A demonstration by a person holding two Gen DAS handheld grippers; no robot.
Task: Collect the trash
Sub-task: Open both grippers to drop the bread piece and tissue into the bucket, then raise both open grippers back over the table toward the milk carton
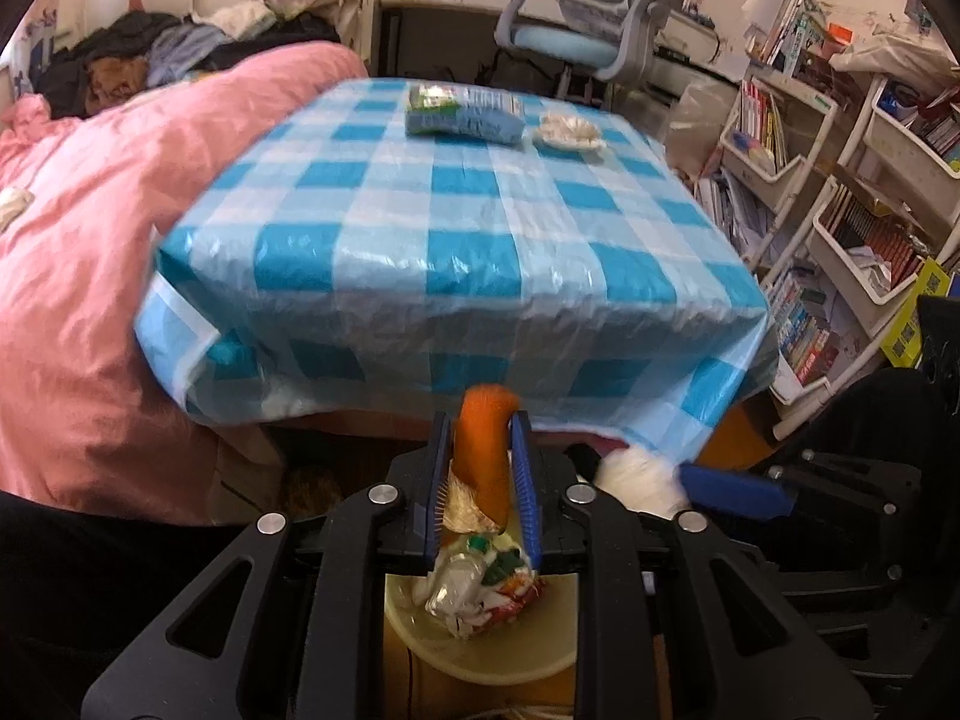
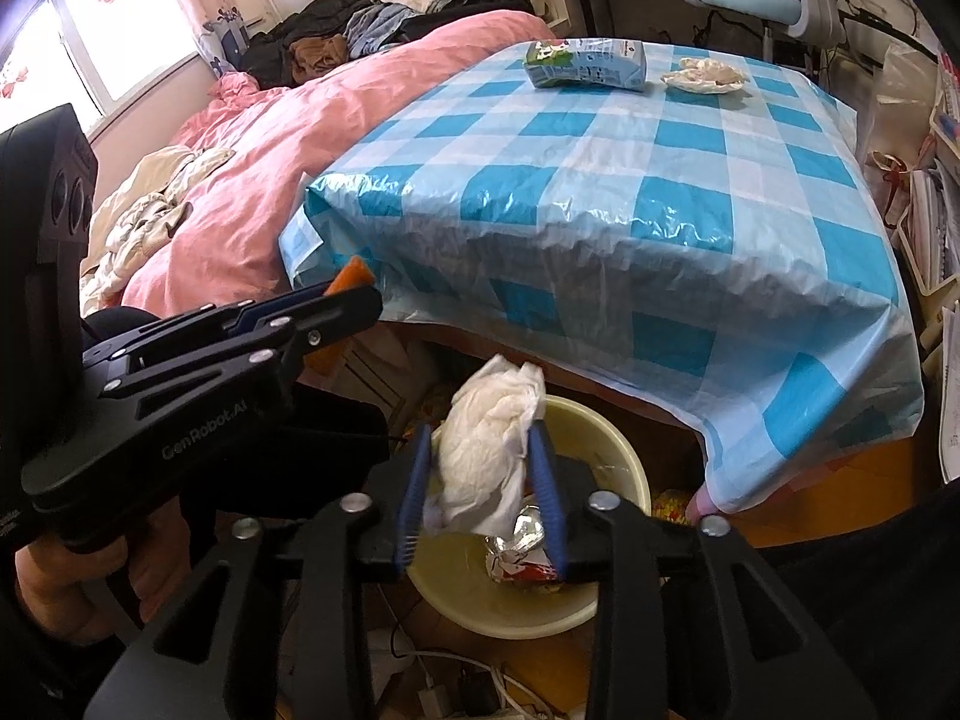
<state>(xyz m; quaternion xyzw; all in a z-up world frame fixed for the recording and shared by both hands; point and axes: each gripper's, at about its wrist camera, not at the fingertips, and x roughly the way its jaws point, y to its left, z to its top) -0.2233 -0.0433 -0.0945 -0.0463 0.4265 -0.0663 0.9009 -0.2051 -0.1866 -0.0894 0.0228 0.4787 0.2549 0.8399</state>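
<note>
My left gripper (image 1: 480, 420) is shut on an orange wrapper (image 1: 483, 450) and holds it over a cream bin (image 1: 480, 654) that has crumpled foil wrappers (image 1: 480, 588) inside. My right gripper (image 2: 480, 438) is shut on a crumpled white tissue (image 2: 486, 450) above the same bin (image 2: 624, 468), below the table's front edge. The left gripper also shows in the right wrist view (image 2: 354, 294). On the far side of the blue checked table (image 1: 456, 228) lie a blue-green carton (image 1: 462, 114) and a crumpled tissue (image 1: 567, 132).
A bed with a pink quilt (image 1: 90, 300) lies left of the table. Bookshelves (image 1: 840, 210) stand on the right, a desk chair (image 1: 588, 18) behind the table. Cables (image 2: 456, 684) lie on the floor by the bin.
</note>
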